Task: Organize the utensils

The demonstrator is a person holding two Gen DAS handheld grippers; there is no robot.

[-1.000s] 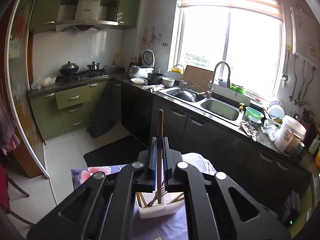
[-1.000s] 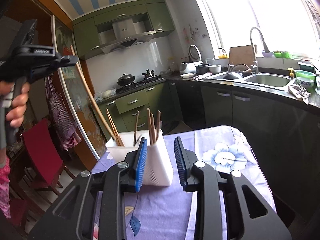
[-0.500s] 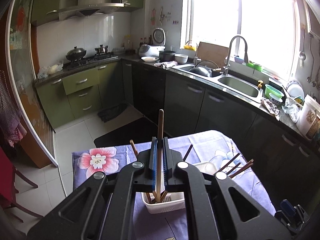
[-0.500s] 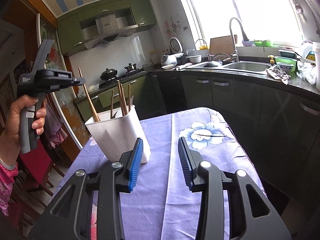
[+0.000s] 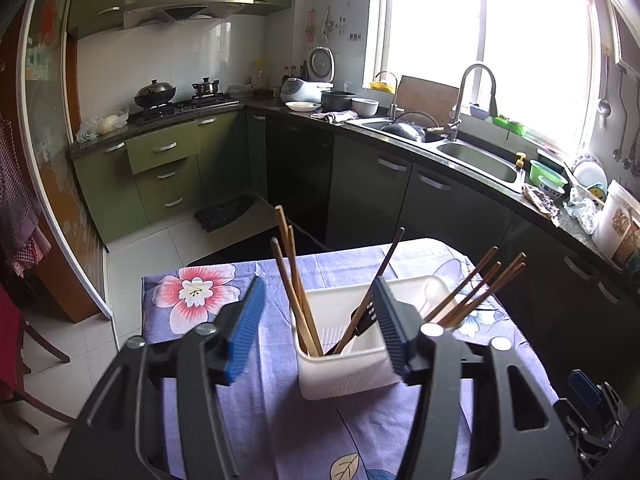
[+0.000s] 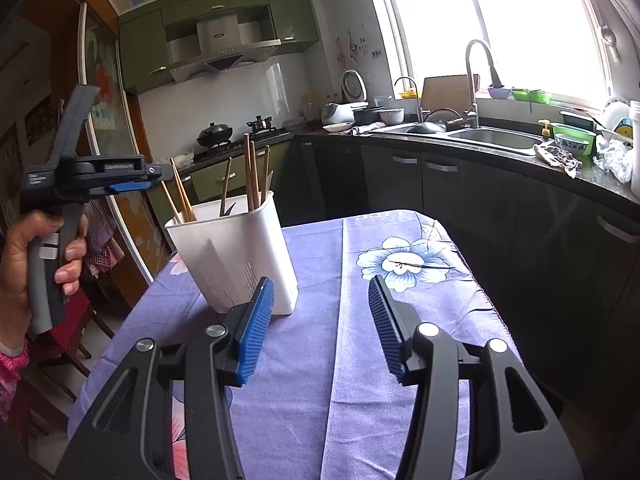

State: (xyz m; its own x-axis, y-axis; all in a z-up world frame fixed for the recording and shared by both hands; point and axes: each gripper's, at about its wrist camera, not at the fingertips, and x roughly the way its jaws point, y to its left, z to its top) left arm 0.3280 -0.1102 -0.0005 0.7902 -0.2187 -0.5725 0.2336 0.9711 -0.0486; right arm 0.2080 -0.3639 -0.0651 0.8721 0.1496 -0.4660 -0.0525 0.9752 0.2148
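The left gripper point(image 5: 318, 324) hangs over the near end of the white utensil holder point(image 5: 344, 376), its blue pads point(image 5: 246, 320) spread apart and opening, with nothing pressed between them. Seen from its own camera, the holder's near compartment lies in the gap between the pads, and the wooden chopsticks point(image 5: 296, 280) standing in it lean up and to the left, free of both pads. A dark chopstick point(image 5: 384, 264) tilts to the right from the same end, passing close by the right pad. A further bundle of brown chopsticks point(image 5: 484, 284) fans out to the right from the far compartment, partly hidden behind the gripper's right finger.

The right gripper point(image 6: 320, 312) is low over the desk point(image 6: 304, 360), its jaws also opening and holding nothing; only the purple flowered cloth shows between them. The holder point(image 6: 240, 256) stands upright on the cloth just beyond and to the left of its left pad, apart from it as far as can be told. In this view a person's hand point(image 6: 24, 264) grips the handle of the left gripper point(image 6: 128, 184) at the far left, above and left of the holder.

Beyond the desk run dark cabinets, a steel sink point(image 5: 476, 160) with a tall tap point(image 5: 476, 88) under a bright window, and at far left a stove point(image 5: 180, 104) with pots beneath a range hood point(image 5: 188, 0).
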